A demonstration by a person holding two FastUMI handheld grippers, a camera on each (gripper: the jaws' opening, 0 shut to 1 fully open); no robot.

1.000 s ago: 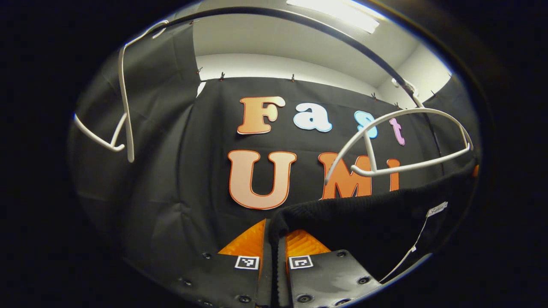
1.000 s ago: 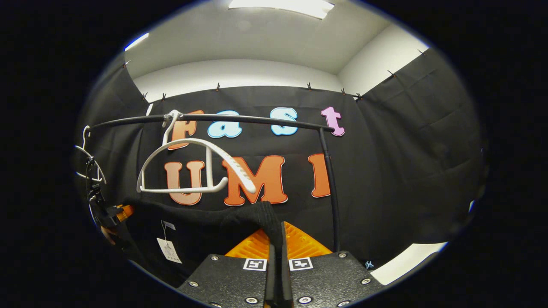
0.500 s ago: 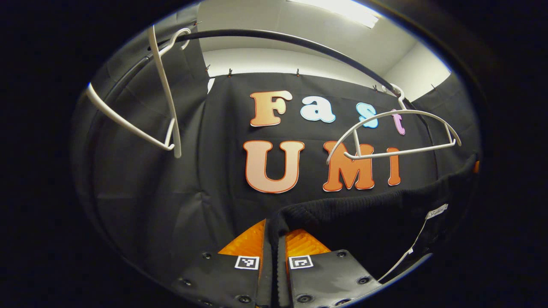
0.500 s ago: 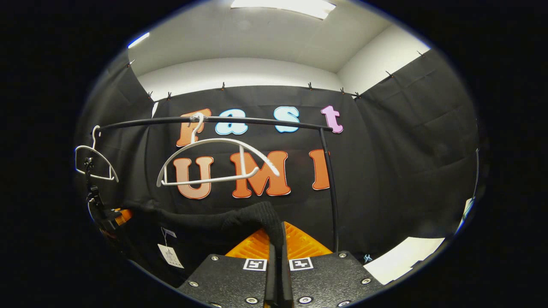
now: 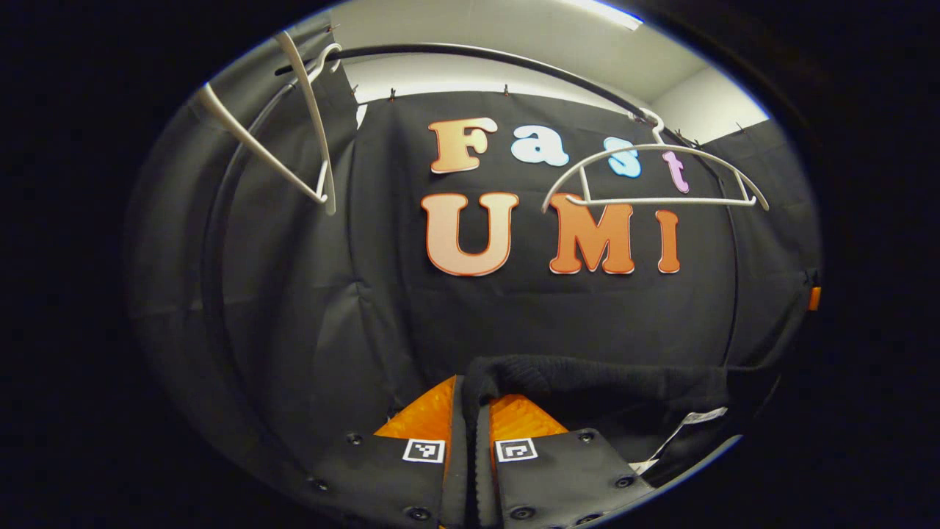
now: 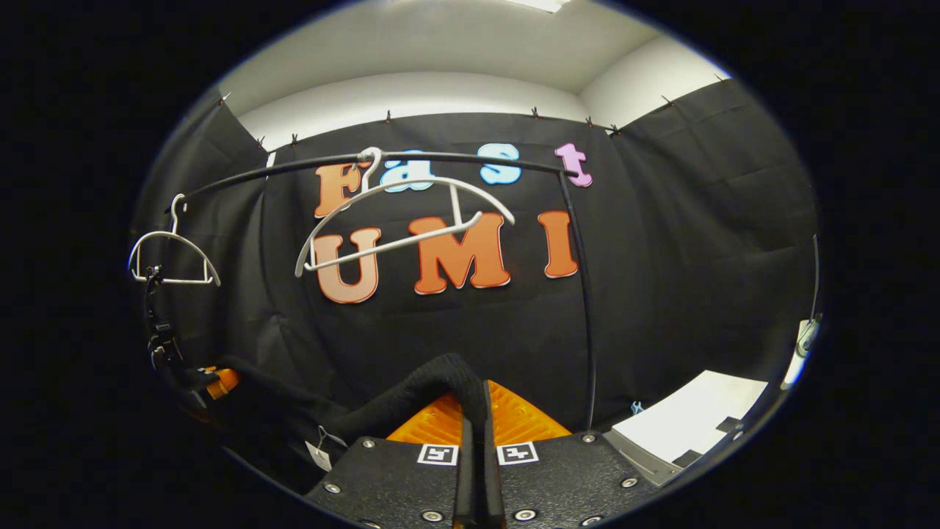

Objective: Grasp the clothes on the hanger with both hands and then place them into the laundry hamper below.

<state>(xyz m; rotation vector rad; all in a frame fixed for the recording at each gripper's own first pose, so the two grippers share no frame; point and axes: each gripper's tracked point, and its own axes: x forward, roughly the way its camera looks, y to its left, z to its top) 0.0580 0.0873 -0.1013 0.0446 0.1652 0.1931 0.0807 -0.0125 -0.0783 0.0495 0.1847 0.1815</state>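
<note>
From the left gripper view I see my left gripper [image 5: 471, 411] clamped tight on the black knit garment [image 5: 602, 378] — both fingers are pressed together with the ribbed edge of the fabric pinched between them at the bottom of the picture. From that pinch the garment stretches off to the right as a dark band, and a white tag [image 5: 698, 419] on a thin cord hangs from it near the lower right edge. Above, a black rail [image 5: 514, 62] arcs across, with one bare white hanger [image 5: 653, 176] hooked on it to the right and a second white hanger [image 5: 294, 139] tilted steeply at the upper left. The garment sits well below both hangers and touches neither. In the right gripper view my right gripper [image 6: 478, 430] is likewise closed on the same garment [image 6: 411, 389]: the cloth humps up over the fingers and runs down between them, then trails away to the lower left, where a small tag [image 6: 319, 455] dangles. At the far left of that view I can make out the left gripper [image 6: 213, 382] holding the other end. The rail [image 6: 440, 158] carries the empty hanger [image 6: 404, 220], canted slightly, and another hanger [image 6: 172, 253] farther left. A white surface [image 6: 690, 426] lies at the lower right beside the rack's upright post [image 6: 584, 308].
</note>
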